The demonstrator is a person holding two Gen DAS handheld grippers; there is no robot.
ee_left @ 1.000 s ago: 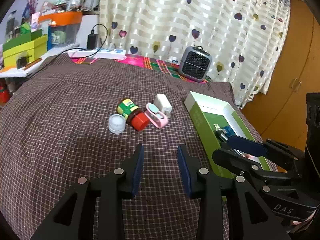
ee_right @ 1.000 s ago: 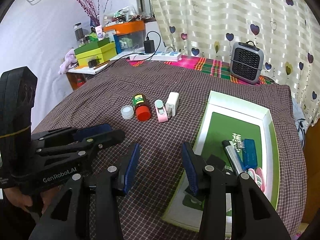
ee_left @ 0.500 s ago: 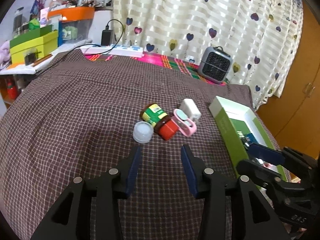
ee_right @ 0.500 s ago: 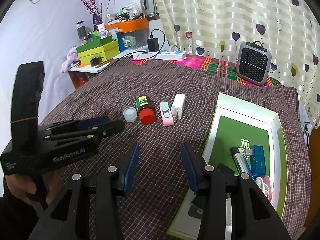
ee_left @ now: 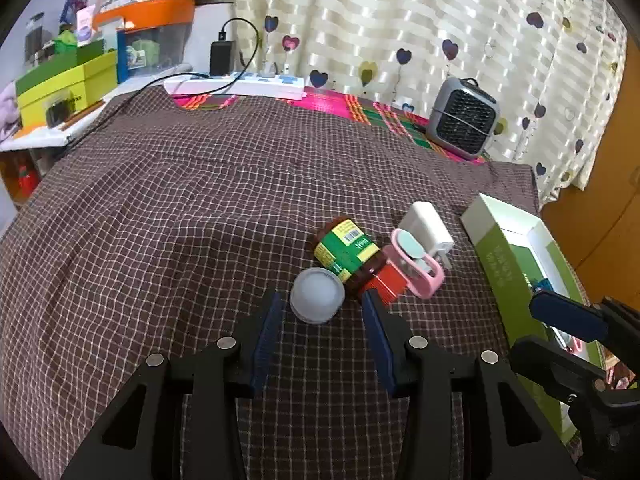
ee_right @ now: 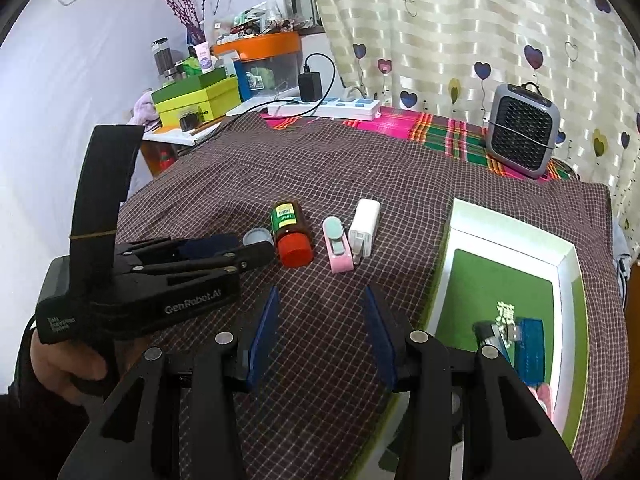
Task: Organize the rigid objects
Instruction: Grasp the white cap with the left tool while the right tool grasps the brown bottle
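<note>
1. We see the left hand-held gripper pitched down toward the checked cloth of the surface. Its jaws are parted with nothing clamped, and their tips flank a small white jar lying just ahead at 12 o'clock; the pads do not press on it.
2. From the jar, a brown bottle with a red cap lies on its side at 1 o'clock, touching it. A pink clip and a white charger lie further toward 2 o'clock.
3. In the right wrist view a hand grips the left tool's handle at 9 o'clock.
4. The right hand-held gripper also tilts down, jaws about half apart and empty, over bare cloth.
5. A green and white box sits at 3 o'clock from it, holding a blue case.
</note>
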